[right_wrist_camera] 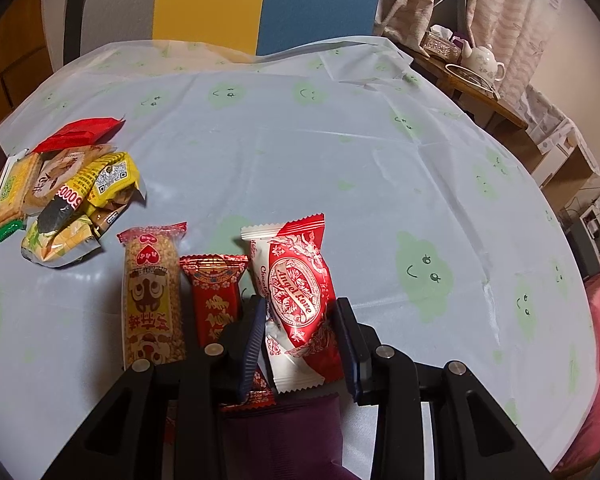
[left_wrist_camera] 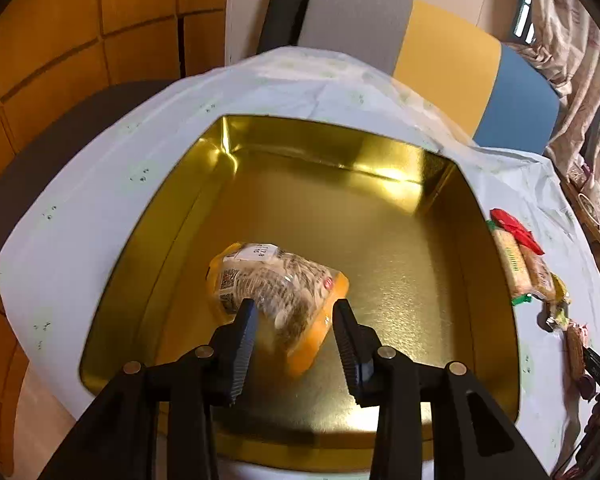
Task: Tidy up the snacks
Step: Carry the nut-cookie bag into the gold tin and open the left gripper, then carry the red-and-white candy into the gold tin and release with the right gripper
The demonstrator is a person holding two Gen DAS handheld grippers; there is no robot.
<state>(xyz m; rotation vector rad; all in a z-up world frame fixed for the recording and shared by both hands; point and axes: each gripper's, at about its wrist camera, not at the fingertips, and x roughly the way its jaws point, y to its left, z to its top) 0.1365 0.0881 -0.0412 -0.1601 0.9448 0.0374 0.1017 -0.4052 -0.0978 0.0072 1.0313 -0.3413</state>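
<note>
As packet lies in tin (left_wrist_camera: 480, 208), left hand-held gripper (left_wrist_camera: 294, 320) apart, released | right hand-held gripper (right_wrist_camera: 300, 320) clamped on red-white snack (right_wrist_camera: 300, 292), likely next.

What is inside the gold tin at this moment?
Inside the gold tin lies one orange-edged snack packet, between the fingers of the left gripper. The near edge is covered by the gripper.

L wrist: close, down into tin (left_wrist_camera: 484, 216) | R wrist: close, down on tablecloth (right_wrist_camera: 300, 152) | shared: snack pile (right_wrist_camera: 64, 188)
</note>
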